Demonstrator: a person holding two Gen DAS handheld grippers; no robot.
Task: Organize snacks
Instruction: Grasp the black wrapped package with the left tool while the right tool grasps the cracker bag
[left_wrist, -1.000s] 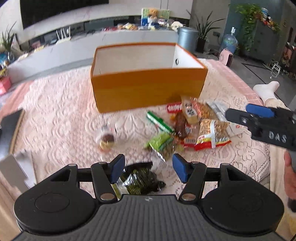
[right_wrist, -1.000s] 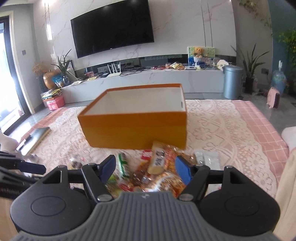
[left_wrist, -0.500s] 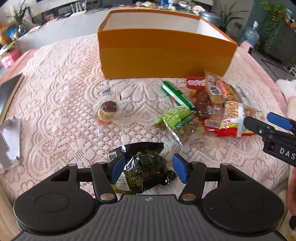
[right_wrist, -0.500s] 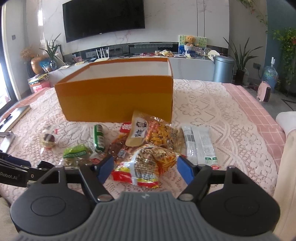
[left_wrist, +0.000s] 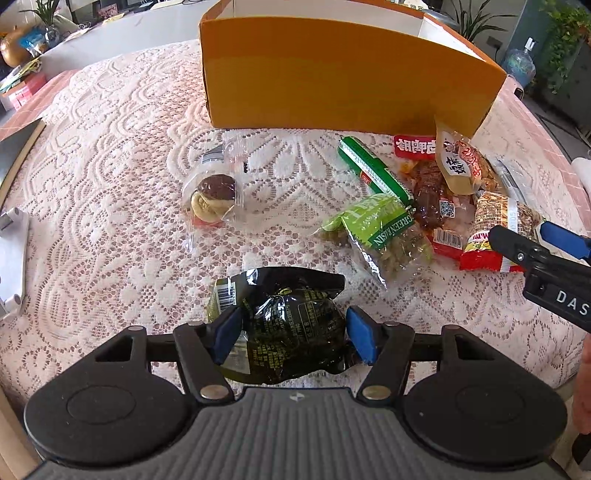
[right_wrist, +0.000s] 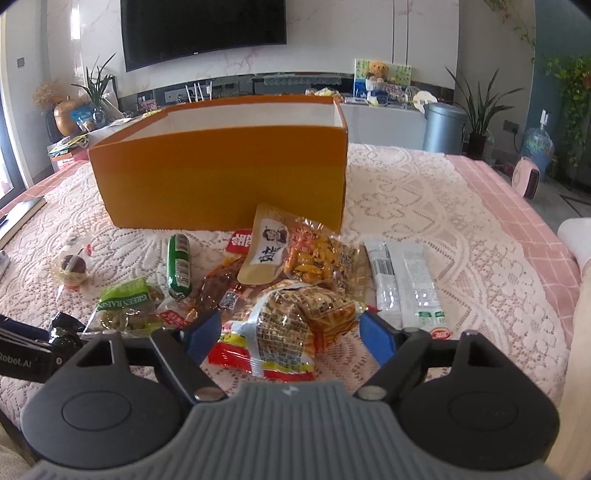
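Note:
An open orange box (left_wrist: 332, 74) stands at the back of the lace-covered table; it also shows in the right wrist view (right_wrist: 221, 177). My left gripper (left_wrist: 295, 338) is open, its blue pads on either side of a dark green snack packet (left_wrist: 291, 328) lying on the cloth. My right gripper (right_wrist: 290, 336) is open around a red-and-yellow noodle snack bag (right_wrist: 284, 332) at the front of a snack pile. The pile holds a green raisin bag (left_wrist: 380, 232), a green stick pack (left_wrist: 373, 170), a brown meat pack (left_wrist: 432, 195) and an orange cracker bag (right_wrist: 314, 254).
A clear-wrapped chocolate pastry (left_wrist: 214, 192) lies alone left of the pile. Two white sachets (right_wrist: 402, 280) lie right of the pile. A dark flat object (left_wrist: 14, 147) and a white bracket (left_wrist: 11, 258) sit at the table's left edge.
Both grippers have moved down and forward toward the table. The left now straddles the dark green packet and the right straddles the noodle bag.

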